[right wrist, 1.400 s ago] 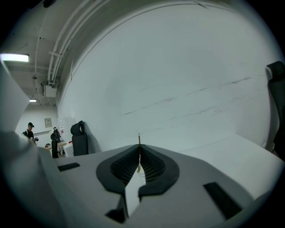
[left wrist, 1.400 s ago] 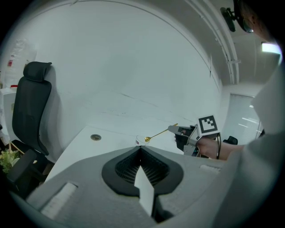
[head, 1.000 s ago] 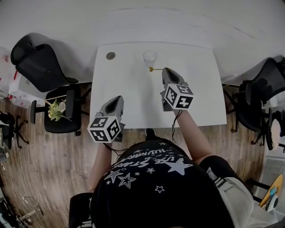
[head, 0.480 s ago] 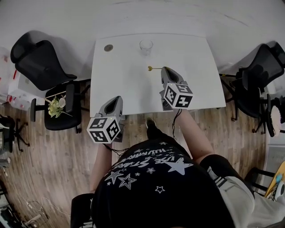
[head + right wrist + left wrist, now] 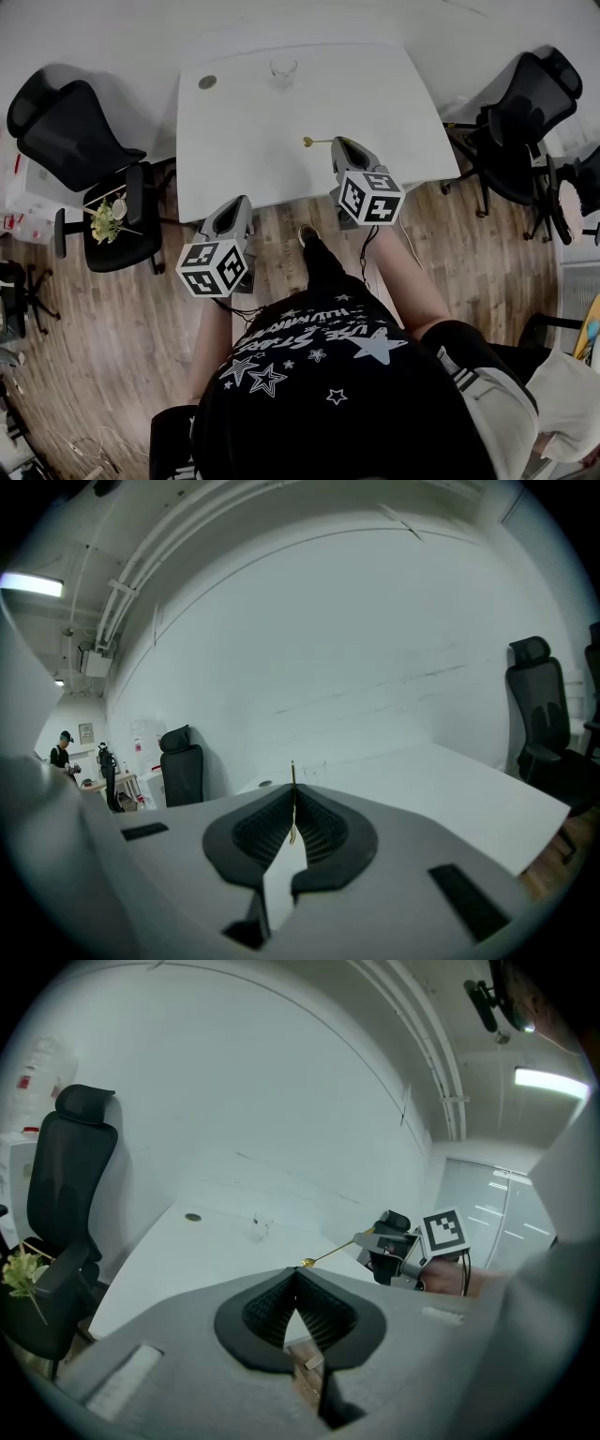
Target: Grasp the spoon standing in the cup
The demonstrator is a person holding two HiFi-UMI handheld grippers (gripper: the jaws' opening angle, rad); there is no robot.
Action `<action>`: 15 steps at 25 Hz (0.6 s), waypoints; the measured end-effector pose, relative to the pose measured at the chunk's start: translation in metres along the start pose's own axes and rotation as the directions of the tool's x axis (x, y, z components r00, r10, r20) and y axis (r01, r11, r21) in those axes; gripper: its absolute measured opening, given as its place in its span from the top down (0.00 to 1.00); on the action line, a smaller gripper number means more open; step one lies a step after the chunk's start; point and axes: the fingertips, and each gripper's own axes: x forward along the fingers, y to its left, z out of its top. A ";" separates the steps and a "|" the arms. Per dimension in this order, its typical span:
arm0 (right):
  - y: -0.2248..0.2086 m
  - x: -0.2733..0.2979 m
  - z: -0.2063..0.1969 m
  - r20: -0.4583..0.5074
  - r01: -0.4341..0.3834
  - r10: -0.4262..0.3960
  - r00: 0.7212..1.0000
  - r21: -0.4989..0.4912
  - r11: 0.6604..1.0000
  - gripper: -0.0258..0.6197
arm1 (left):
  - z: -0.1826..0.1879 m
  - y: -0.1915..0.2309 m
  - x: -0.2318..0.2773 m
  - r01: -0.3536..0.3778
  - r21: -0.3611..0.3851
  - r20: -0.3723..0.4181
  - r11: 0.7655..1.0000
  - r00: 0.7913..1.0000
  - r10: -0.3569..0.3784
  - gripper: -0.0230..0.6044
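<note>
- drawn back from the table [image 5: 375, 103] since the earlier frame, both grippers now sit at its near edge. the cup [image 5: 283, 70] was just ahead of the right gripper [image 5: 339, 142] and now stands well ahead of it, empty.
- the spoon [image 5: 317, 142] is out of the cup and rides with the right gripper, sticking out ahead of the jaws and a little to their left, bowl end farthest out.
- handling, as i judge it: a thin, gold-coloured spoon, likely metal, so light and stiff but slick. a narrow stem like this could swivel or slip in the jaws if gripped loosely.
- best hold is on the handle, squarely across the pads. the present grip is near the handle's end, leaving most of the length overhanging.
- right gripper: jaws closed almost fully onto the handle. in the right gripper view the stem rises straight up from between them.
- left gripper [image 5: 236, 201]: jaws meet at the tips with nothing between them. it sits behind and to the left of the right one, touching nothing.
</note>
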 end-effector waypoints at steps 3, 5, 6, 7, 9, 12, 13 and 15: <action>0.004 -0.025 -0.011 -0.006 0.018 -0.018 1.000 0.003 1.000 0.94 | -0.010 -0.008 -0.015 0.018 -0.001 -0.007 1.000 1.000 -0.018 0.95; 0.007 -0.042 -0.018 -0.009 0.031 -0.031 0.999 0.005 1.000 0.94 | -0.018 -0.014 -0.026 0.031 0.000 -0.014 1.000 0.999 -0.031 0.95; 0.007 -0.051 -0.022 -0.010 0.038 -0.038 0.999 0.007 0.999 0.94 | -0.023 -0.017 -0.031 0.038 0.001 -0.018 0.999 0.999 -0.038 0.95; 0.007 -0.060 -0.025 -0.010 0.045 -0.045 0.999 0.009 0.999 0.94 | -0.027 -0.020 -0.035 0.045 0.003 -0.023 0.999 0.999 -0.045 0.95; 0.008 -0.077 -0.033 -0.011 0.057 -0.057 0.998 0.015 0.998 0.94 | -0.034 -0.025 -0.042 0.057 0.007 -0.032 0.998 0.998 -0.057 0.95; 0.006 -0.101 -0.042 -0.016 0.078 -0.078 0.997 0.020 0.997 0.94 | -0.039 -0.031 -0.051 0.073 0.011 -0.034 0.997 0.997 -0.073 0.95; 0.005 -0.108 -0.045 -0.018 0.087 -0.087 0.996 0.020 0.996 0.94 | -0.040 -0.033 -0.053 0.078 0.012 -0.033 0.997 0.996 -0.077 0.95; 0.001 -0.121 -0.049 -0.021 0.104 -0.103 0.994 0.019 0.994 0.94 | -0.043 -0.038 -0.056 0.087 0.015 -0.034 0.996 0.996 -0.086 0.95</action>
